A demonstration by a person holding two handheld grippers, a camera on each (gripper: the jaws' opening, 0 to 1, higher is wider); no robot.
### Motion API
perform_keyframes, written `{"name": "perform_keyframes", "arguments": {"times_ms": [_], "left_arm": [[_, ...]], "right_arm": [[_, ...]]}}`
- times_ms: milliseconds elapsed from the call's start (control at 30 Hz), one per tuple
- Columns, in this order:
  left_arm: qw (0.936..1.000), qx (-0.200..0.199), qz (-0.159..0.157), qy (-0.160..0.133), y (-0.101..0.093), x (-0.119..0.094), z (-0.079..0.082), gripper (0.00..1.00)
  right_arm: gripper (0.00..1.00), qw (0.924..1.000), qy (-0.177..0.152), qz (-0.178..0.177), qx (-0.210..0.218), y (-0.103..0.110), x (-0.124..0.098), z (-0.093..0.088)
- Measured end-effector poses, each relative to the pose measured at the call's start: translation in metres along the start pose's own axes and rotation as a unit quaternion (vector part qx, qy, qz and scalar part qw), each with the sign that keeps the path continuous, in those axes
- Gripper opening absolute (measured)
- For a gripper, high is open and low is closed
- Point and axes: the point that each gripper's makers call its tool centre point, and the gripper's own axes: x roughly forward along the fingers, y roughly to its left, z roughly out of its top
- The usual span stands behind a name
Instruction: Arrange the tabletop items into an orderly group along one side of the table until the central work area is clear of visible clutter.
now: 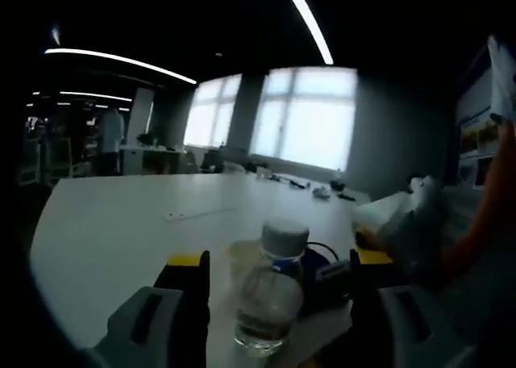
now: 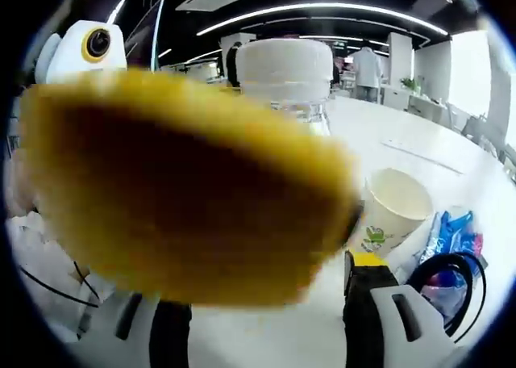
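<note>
A clear water bottle (image 1: 268, 295) with a white cap stands upright on the white table (image 1: 121, 231), between the jaws of my left gripper (image 1: 280, 259). That gripper is open and its yellow-tipped jaws stand clear of the bottle on both sides. A big blurred yellow object (image 2: 185, 190), soft-looking like a sponge, sits close to the lens with my right gripper (image 2: 266, 299) shut on it; it hides the left jaw tip. Behind it rise the same bottle (image 2: 282, 69) and a paper cup (image 2: 395, 207). My right gripper (image 1: 399, 223) also comes into the left gripper view from the right.
Blue packets (image 2: 453, 231) and a black cable loop (image 2: 451, 283) lie right of the cup. A dark blue item (image 1: 322, 265) lies behind the bottle. Small items (image 1: 322, 192) sit at the table's far end. A person's orange sleeve (image 1: 484, 215) is at right.
</note>
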Motion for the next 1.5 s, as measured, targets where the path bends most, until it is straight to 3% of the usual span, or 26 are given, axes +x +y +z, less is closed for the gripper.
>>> {"name": "perform_keyframes", "arguments": {"times_ms": [467, 600, 933, 1100, 1500], "left_arm": [[0.9998, -0.017, 0.006, 0.009, 0.002, -0.007, -0.007, 0.73], [0.9996, 0.007, 0.011, 0.024, 0.000, -0.010, -0.011, 0.72], [0.9990, -0.015, 0.026, 0.033, -0.001, -0.018, -0.022, 0.73], [0.9986, -0.023, 0.031, 0.035, -0.003, -0.020, -0.026, 0.75], [0.9970, -0.025, 0.057, 0.046, -0.008, -0.030, -0.030, 0.75]], "right_arm": [[0.87, 0.9989, 0.012, 0.037, -0.026, 0.002, -0.014, -0.007], [0.95, 0.9973, 0.015, 0.058, -0.043, 0.005, -0.017, -0.008], [0.94, 0.9921, 0.031, 0.095, -0.076, 0.006, -0.028, -0.017], [0.94, 0.9905, 0.034, 0.113, -0.070, 0.008, -0.034, -0.019], [0.94, 0.9779, 0.046, 0.185, -0.086, 0.013, -0.051, -0.023]]}}
